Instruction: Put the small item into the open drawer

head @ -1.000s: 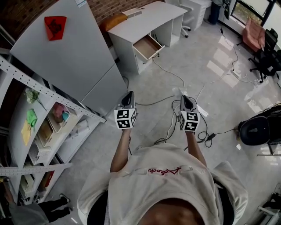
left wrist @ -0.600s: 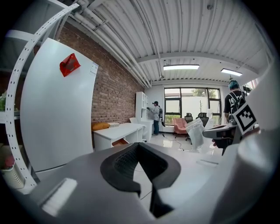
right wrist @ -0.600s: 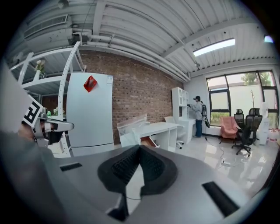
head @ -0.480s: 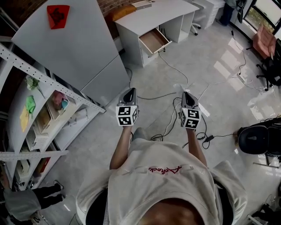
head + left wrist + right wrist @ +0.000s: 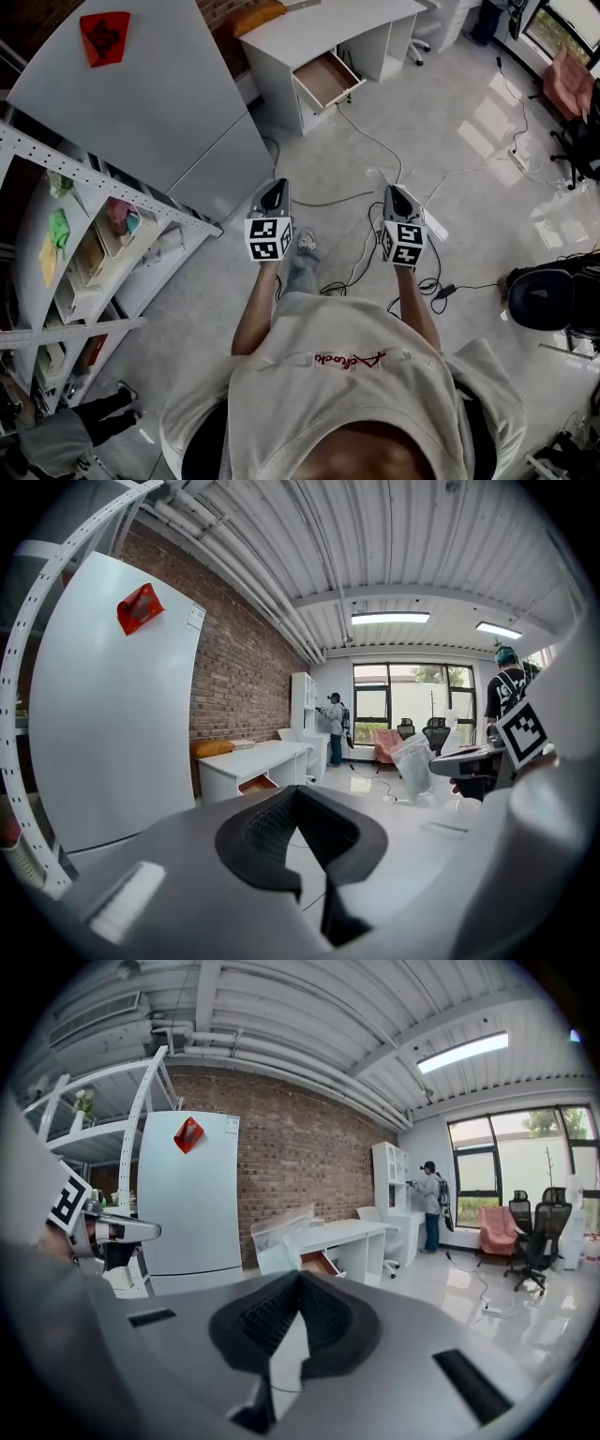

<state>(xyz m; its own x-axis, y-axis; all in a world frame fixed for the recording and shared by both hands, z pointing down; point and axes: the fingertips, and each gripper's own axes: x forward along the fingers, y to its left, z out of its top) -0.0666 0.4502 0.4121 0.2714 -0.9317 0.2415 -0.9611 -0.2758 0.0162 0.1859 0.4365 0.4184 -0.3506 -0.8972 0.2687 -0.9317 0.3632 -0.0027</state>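
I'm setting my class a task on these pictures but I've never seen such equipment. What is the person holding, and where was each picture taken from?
There is no robot: a person holds a hand-operated gripper in each hand. The downward picture comes from a camera on the person's head; the other two come from cameras riding on each gripper, looking along its jaws. The right gripper is shut on a clear plastic bag; the left gripper looks shut and empty. Ahead stands a white desk with its drawer open. Cables lie on the floor.
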